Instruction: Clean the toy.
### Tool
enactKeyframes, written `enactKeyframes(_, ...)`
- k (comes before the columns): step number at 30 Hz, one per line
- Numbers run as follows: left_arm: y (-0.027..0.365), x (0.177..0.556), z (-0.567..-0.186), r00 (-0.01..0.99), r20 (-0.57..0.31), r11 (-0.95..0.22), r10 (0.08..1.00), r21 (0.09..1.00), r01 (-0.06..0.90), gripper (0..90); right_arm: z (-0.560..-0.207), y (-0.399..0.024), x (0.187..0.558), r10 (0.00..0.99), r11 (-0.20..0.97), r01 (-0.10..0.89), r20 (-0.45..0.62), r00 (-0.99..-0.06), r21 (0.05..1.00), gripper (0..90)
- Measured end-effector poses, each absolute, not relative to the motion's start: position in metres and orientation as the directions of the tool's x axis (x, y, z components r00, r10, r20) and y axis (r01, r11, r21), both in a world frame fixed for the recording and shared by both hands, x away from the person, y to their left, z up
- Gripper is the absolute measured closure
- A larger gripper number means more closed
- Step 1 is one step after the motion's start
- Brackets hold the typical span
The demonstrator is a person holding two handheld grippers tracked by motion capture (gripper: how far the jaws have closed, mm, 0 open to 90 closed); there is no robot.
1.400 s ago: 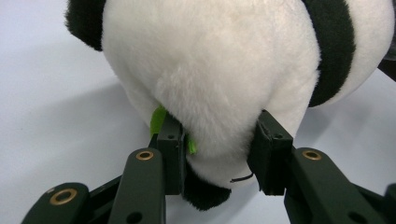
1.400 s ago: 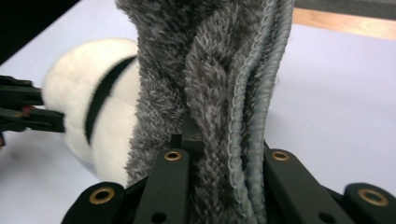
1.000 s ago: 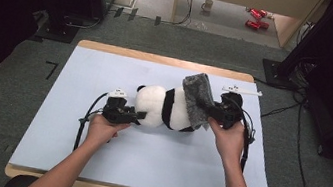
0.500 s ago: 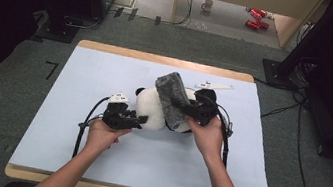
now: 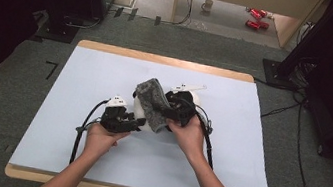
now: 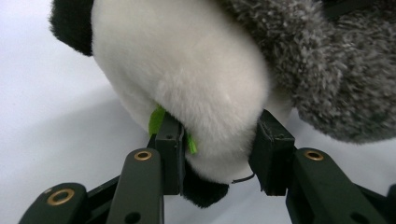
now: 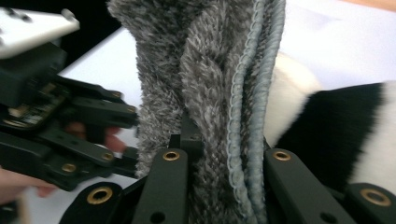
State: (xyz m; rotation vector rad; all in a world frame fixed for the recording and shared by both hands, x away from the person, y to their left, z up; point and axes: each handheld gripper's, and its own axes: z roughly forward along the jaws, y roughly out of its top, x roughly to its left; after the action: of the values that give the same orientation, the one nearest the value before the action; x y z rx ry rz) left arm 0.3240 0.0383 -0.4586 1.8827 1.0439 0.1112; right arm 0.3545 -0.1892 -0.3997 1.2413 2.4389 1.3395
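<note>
A black-and-white panda plush (image 5: 140, 117) lies at the middle of the pale mat (image 5: 79, 85). My left gripper (image 5: 135, 122) is shut on it; in the left gripper view both pads squeeze the plush's white fur (image 6: 196, 79) beside a green tag (image 6: 156, 120). My right gripper (image 5: 171, 117) is shut on a grey fuzzy cloth (image 5: 153, 102) draped over the panda. In the right gripper view the cloth (image 7: 210, 70), with its blue-grey stitched edge, rises between the jaws, the panda (image 7: 336, 126) lies behind it, and the left gripper (image 7: 60, 130) is at the left.
The mat covers a wooden table (image 5: 159, 60) with bare room on all sides of the plush. On the floor beyond are a mug (image 5: 208, 4) and red cans (image 5: 254, 19). Cables (image 5: 298, 109) run along the right; dark stands flank the table.
My right gripper has carried the grey cloth leftward and a little down, over the panda toward the left gripper. The left gripper has kept still on the plush.
</note>
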Motion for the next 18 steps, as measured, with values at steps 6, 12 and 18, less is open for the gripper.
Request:
enactKeyframes(6, 0.043, 0.329, -0.459, 0.627, -0.357, -0.176, 0.692, 0.759, 0.627, 60.4, -0.397, -0.206, 0.356, 0.742, 0.307, 0.592, 0.202, -0.640, 0.745, 78.4)
enactKeyframes(12, 0.044, 0.337, -0.458, 0.636, -0.357, -0.183, 0.684, 0.760, 0.623, 60.5, -0.393, -0.229, 0.356, 0.772, 0.255, 0.614, 0.225, -0.594, 0.747, 78.6)
enactKeyframes(18, 0.044, 0.345, -0.458, 0.639, -0.369, -0.183, 0.675, 0.756, 0.629, 60.6, -0.389, -0.261, 0.356, 0.798, 0.162, 0.643, 0.283, -0.531, 0.749, 78.6)
